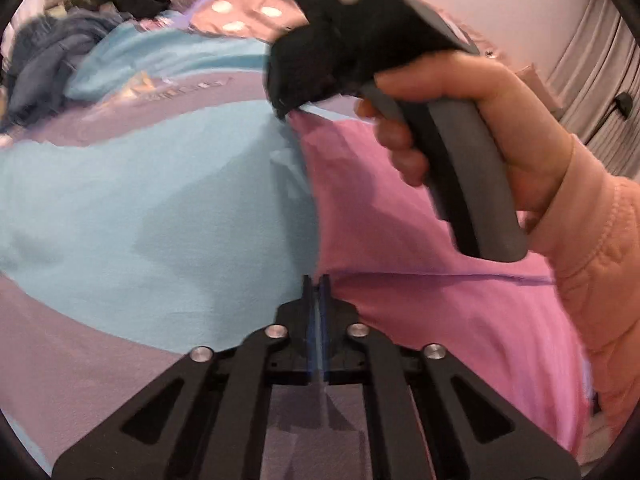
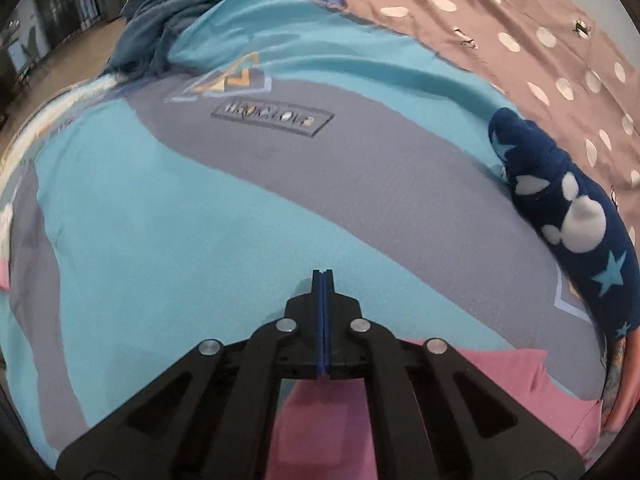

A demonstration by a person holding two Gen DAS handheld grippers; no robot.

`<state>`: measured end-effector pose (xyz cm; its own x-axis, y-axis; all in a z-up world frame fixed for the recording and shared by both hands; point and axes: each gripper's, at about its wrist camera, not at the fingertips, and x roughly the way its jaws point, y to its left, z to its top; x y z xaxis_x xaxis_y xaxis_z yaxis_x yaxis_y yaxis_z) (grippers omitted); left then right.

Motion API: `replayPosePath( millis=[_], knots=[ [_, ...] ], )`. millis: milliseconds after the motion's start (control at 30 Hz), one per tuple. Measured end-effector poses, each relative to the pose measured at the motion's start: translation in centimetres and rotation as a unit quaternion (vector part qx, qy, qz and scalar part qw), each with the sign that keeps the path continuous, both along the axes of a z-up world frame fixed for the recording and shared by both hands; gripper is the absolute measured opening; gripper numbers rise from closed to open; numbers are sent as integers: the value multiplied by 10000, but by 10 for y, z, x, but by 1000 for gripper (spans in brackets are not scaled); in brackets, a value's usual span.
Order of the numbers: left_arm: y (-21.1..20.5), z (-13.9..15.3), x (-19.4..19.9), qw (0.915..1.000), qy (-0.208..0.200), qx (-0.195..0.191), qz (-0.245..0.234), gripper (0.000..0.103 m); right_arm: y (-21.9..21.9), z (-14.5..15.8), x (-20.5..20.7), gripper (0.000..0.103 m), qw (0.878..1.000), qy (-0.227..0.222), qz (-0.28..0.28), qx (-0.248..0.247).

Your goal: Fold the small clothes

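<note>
A pink garment (image 1: 420,240) lies spread on a blue and grey bedcover (image 1: 160,200). My left gripper (image 1: 318,282) is shut at the garment's near left edge, with the cloth pinched at its tips. At the far corner of the same garment, drawn up to a point, my right gripper (image 1: 285,111) is shut on the cloth; a hand (image 1: 500,120) in a peach sleeve holds it. In the right wrist view the right gripper (image 2: 322,276) has its blue pads pressed together, and the pink garment (image 2: 320,420) shows beneath it.
A navy garment with stars and white shapes (image 2: 580,240) lies bunched at the right of the bedcover (image 2: 200,220). A brown fabric with pale dots (image 2: 520,40) covers the far right. A heap of dark blue clothes (image 2: 168,12) sits at the far left.
</note>
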<state>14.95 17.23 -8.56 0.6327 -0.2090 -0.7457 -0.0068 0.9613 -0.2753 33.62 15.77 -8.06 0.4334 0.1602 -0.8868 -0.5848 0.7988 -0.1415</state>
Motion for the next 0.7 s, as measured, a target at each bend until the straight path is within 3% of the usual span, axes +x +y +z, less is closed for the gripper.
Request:
replayPosePath(
  millis=[33, 67, 200, 300, 400, 500, 533, 567, 633, 700],
  knots=[
    [1, -1, 0, 9998, 12, 166, 114, 0, -6, 3, -1, 9, 9999, -54, -73, 54],
    [4, -1, 0, 9999, 20, 47, 114, 0, -13, 9, -2, 17, 9997, -117, -187, 139],
    [15, 3, -3, 9993, -104, -236, 285, 0, -79, 54, -24, 23, 9916, -465, -676, 1004],
    [13, 16, -13, 9963, -555, -643, 108, 5, -157, 69, -66, 36, 9833, -464, -910, 1509],
    [2, 19, -12, 9950, -739, -643, -205, 23, -229, 53, -111, 41, 9798, -505, -1245, 1479],
    [-17, 5, 2, 9988, -305, -209, -324, 30, -284, 15, -126, 52, 9706, -170, -2038, 1269],
    [-19, -1, 8, 9991, -96, -200, -368, 32, -305, -2, -131, 50, 9632, -18, -2292, 1402],
    [-19, -2, 9, 9990, -77, -232, -380, 34, -315, -2, -139, 49, 9574, -178, -2295, 1743],
    [-14, -2, 13, 9980, -170, -412, -457, 48, -325, 3, -156, 54, 9530, -266, -2301, 1954],
    [-17, -1, 10, 9975, -199, -420, -534, 51, -343, 16, -179, 55, 9408, -436, -2373, 2381]
  ],
)
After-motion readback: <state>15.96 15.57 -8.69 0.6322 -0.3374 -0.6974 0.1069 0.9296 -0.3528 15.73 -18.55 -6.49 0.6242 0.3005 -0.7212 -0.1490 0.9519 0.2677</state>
